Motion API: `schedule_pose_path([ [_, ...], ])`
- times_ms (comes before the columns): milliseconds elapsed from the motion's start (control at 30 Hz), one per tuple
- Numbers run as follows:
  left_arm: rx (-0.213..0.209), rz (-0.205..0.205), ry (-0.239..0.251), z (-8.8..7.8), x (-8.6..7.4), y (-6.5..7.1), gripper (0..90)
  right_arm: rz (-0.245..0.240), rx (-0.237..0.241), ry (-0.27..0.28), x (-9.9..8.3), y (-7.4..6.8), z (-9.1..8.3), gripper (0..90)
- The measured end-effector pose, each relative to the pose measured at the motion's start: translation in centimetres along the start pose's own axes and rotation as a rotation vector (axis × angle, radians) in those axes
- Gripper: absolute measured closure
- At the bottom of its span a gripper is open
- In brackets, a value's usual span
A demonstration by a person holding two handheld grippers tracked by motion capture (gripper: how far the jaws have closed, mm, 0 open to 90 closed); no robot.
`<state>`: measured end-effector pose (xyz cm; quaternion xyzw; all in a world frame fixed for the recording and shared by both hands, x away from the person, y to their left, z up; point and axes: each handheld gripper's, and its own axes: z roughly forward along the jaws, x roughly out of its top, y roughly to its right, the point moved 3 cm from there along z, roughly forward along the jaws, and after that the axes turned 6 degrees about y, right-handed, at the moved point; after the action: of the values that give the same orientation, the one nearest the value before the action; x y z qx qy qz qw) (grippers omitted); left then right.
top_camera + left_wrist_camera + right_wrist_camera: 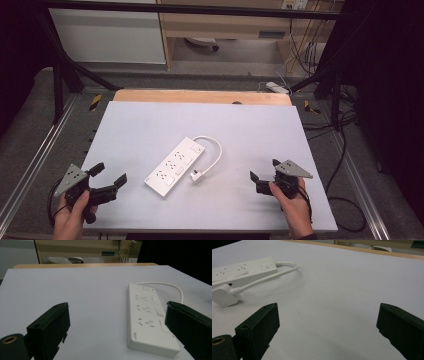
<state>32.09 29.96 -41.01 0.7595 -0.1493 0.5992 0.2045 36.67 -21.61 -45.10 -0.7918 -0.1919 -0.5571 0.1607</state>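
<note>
A white power strip (175, 165) lies diagonally in the middle of the white table (150, 125), its short white cable (216, 150) looping round to a white plug (197, 175) beside it. My left gripper (109, 175) is held at the table's near left, open, with nothing between its jaws. From the left gripper view the strip (147, 317) lies just ahead and to the right. My right gripper (264, 169) is at the near right, also open and empty. In the right gripper view the plug (223, 295) and strip (242, 269) lie off to the left.
A wooden strip (200, 96) runs along the table's far edge. Black frame legs (60, 80) and loose cables (345, 150) stand around the table. A wooden shelf unit (225, 30) is behind.
</note>
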Motion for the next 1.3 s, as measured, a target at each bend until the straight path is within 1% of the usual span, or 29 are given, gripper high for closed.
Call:
schedule_pose_path([
  [100, -0.001, 0.002, 0.005, -0.1, 0.1, 0.1, 5.3, -0.006, 0.0, -0.002, 0.0, 0.0, -0.1, 4.7],
  [133, -0.005, -0.001, 0.004, -0.1, 0.1, 0.1, 5.3, 0.003, 0.003, 0.003, 0.1, 0.0, -0.2, 4.6],
  [200, -0.011, -0.002, 0.002, -0.3, 0.3, 0.1, 5.3, 0.0, 0.002, -0.001, 0.1, 0.0, -0.1, 4.5],
  [233, -0.011, -0.002, 0.013, -0.5, 0.4, 0.1, 5.3, -0.001, 0.003, -0.005, 0.0, 0.0, -0.1, 4.5],
  [267, -0.011, -0.002, 0.013, -0.5, 0.4, 0.1, 5.2, 0.003, 0.004, -0.006, 0.0, 0.0, -0.1, 4.5],
  [300, -0.019, -0.008, 0.023, -0.6, 0.6, 0.2, 5.2, 0.004, 0.005, -0.007, 0.0, 0.0, -0.1, 4.4],
  [433, -0.03, -0.01, 0.022, -0.6, 0.7, 0.3, 4.8, 0.007, 0.002, -0.009, 0.0, 0.0, -0.1, 4.2],
  [467, -0.035, -0.005, 0.004, -0.5, 0.6, 0.3, 4.6, 0.009, 0.001, -0.008, 0.0, 0.0, -0.1, 4.2],
  [533, -0.035, -0.008, -0.002, -0.4, 0.5, 0.2, 4.7, 0.007, 0.001, -0.006, 0.1, 0.0, -0.1, 4.1],
  [567, -0.035, -0.008, -0.002, -0.4, 0.5, 0.2, 4.7, 0.01, 0.001, -0.009, 0.1, 0.1, -0.1, 4.1],
  [667, -0.042, -0.029, 0.005, -0.4, 0.7, 0.2, 4.7, 0.018, 0.0, -0.004, 0.1, 0.1, -0.1, 4.0],
  [767, -0.044, -0.024, 0.004, -0.4, 0.9, 0.2, 4.6, 0.018, -0.002, -0.006, 0.0, 0.1, -0.3, 4.0],
  [833, -0.045, -0.02, 0.009, -0.4, 1.1, 0.4, 4.7, 0.026, -0.004, 0.0, 0.1, 0.1, -0.4, 3.9],
  [900, -0.042, -0.03, 0.02, -0.4, 1.2, 0.3, 4.7, 0.03, -0.005, 0.003, 0.2, 0.2, -0.3, 3.9],
  [933, -0.041, -0.042, 0.027, -0.4, 1.3, 0.3, 4.9, 0.03, -0.004, 0.003, 0.2, 0.2, -0.3, 4.0],
  [967, -0.041, -0.069, 0.046, -0.4, 1.5, 0.2, 5.3, 0.034, 0.001, 0.001, 0.2, 0.2, -0.3, 4.2],
  [1000, -0.028, -0.098, 0.071, -0.5, 1.9, -0.1, 5.4, 0.038, 0.009, 0.002, 0.2, 0.2, -0.3, 4.3],
  [1033, -0.017, -0.097, 0.076, -0.5, 2.0, -0.2, 5.3, 0.04, 0.014, 0.004, 0.2, 0.1, -0.3, 4.3],
  [1067, -0.017, -0.097, 0.076, -0.5, 2.0, -0.2, 5.5, 0.04, 0.017, 0.003, 0.2, 0.1, -0.3, 4.3],
  [1100, -0.01, -0.096, 0.077, -0.5, 2.4, -0.3, 5.6, 0.041, 0.017, 0.002, 0.2, 0.0, -0.4, 4.3],
  [1233, -0.013, -0.09, 0.073, -0.5, 2.8, -0.1, 5.6, 0.038, 0.014, 0.003, 0.1, 0.1, -0.5, 4.3],
  [1300, -0.023, -0.082, 0.066, -0.5, 3.1, 0.2, 5.5, 0.048, 0.015, 0.006, 0.1, 0.2, -0.5, 4.4],
])
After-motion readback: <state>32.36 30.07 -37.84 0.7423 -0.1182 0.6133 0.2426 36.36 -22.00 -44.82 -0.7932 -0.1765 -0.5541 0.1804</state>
